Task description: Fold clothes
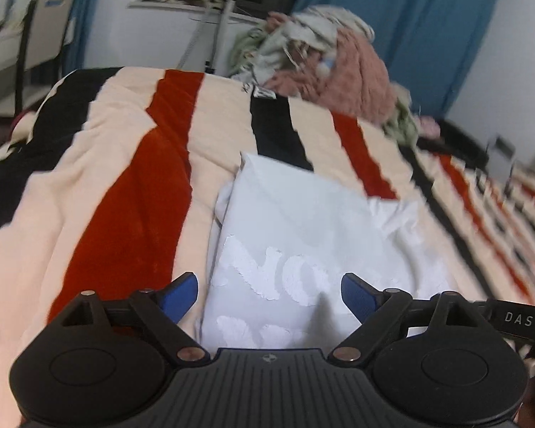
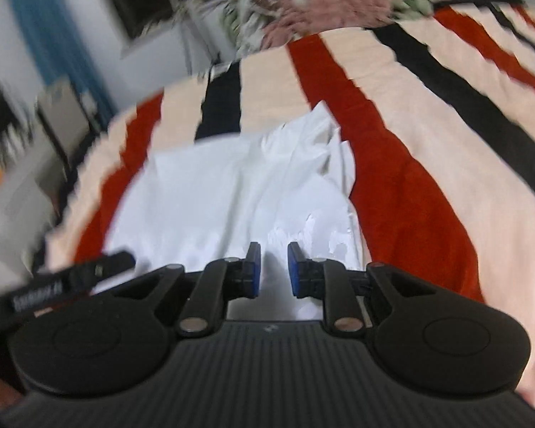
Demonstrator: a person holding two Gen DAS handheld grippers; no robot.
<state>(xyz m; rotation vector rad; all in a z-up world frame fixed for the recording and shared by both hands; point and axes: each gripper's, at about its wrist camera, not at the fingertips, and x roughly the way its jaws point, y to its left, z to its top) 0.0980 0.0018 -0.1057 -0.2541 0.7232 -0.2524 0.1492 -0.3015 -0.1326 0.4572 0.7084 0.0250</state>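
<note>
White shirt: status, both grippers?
Left gripper jaws wide open, empty. Right gripper narrowly open, empty. White shirt part-folded on striped blanket. Nothing in the way.

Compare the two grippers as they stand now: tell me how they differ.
The left gripper has its blue fingers spread wide, while the right gripper has its fingers drawn close with only a narrow gap. The left one straddles the printed lettering of the white garment; the right one sits over its creased part. Both hover above the garment on the striped blanket, and neither visibly pinches cloth.
</note>
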